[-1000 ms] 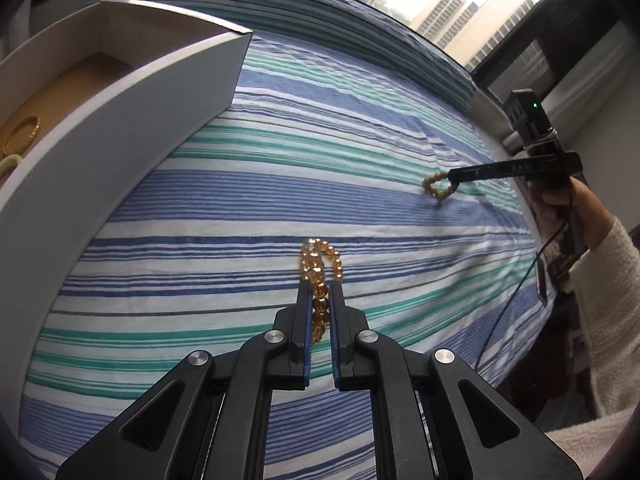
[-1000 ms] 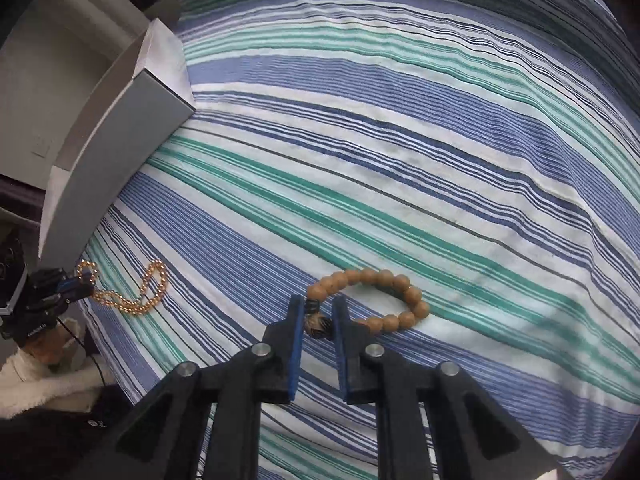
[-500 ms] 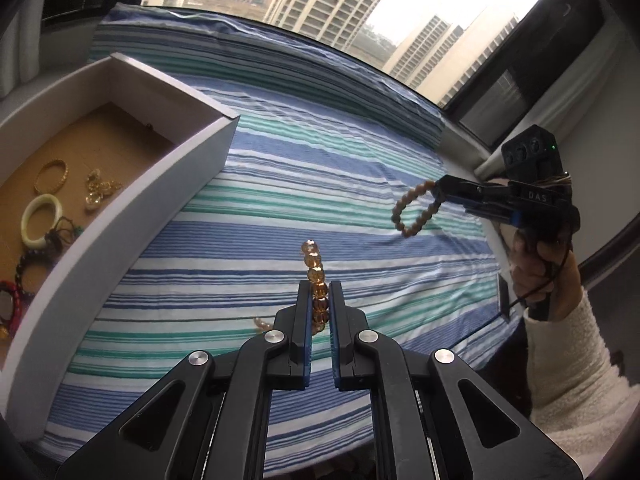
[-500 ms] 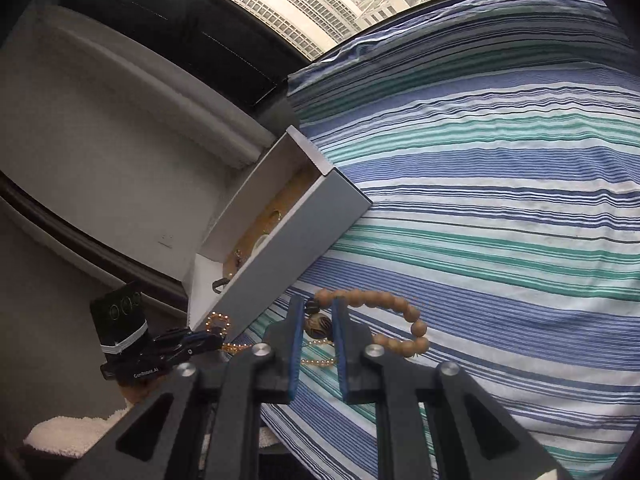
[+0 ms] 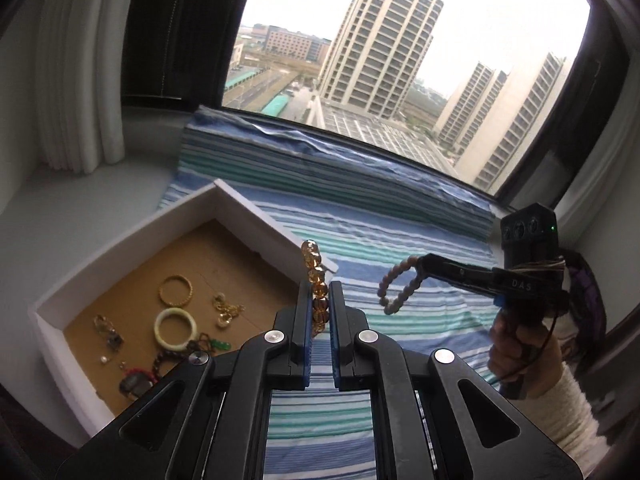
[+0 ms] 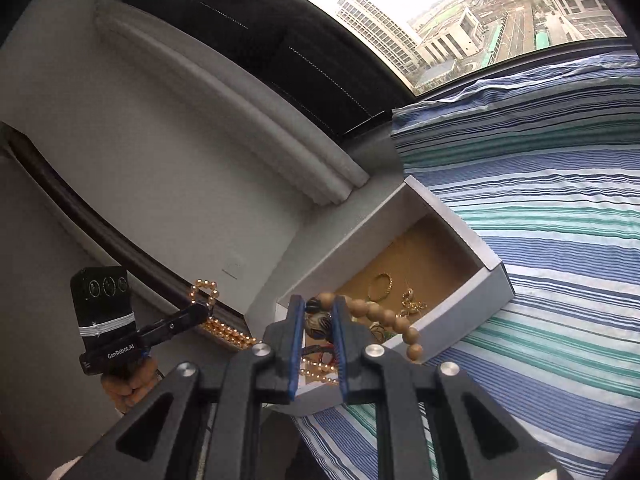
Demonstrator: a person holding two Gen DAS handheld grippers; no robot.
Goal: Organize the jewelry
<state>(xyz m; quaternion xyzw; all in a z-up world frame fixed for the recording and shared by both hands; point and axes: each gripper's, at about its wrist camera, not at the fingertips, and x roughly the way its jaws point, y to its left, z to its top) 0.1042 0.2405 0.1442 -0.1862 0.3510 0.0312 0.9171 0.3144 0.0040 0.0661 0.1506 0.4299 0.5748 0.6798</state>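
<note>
Both strands have left the striped cloth since the earlier frames and now hang in the air, and the white box has come into fuller sight beneath them. Nearest the left gripper (image 5: 319, 312), the amber bead strand (image 5: 316, 280) is clamped between its clenched jaws, beads rising past the tips — a pinch on a few beads is enough to carry the whole loop. The right gripper (image 6: 316, 316) is clenched on the wooden bead bracelet (image 6: 384, 316) at its dark patterned bead, likely because that larger bead gives the pads the firmest purchase; the rest of the loop droops to the right of the tongs. In the left wrist view this bracelet dangles to the right of the left tongs, off the cloth.

Ahead and left of the left tongs sits the white box (image 5: 120, 240), its brown floor already holding a gold bangle (image 5: 176, 290), a pale ring bangle (image 5: 176, 328) and some dark beaded pieces — so both strands are probably headed there. Beyond lies the striped cloth (image 5: 380, 208), then the window.

Readable writing: "DAS" on the right tongs' body in the left view, "GenRobot.AI" on the left tongs in the right view.
</note>
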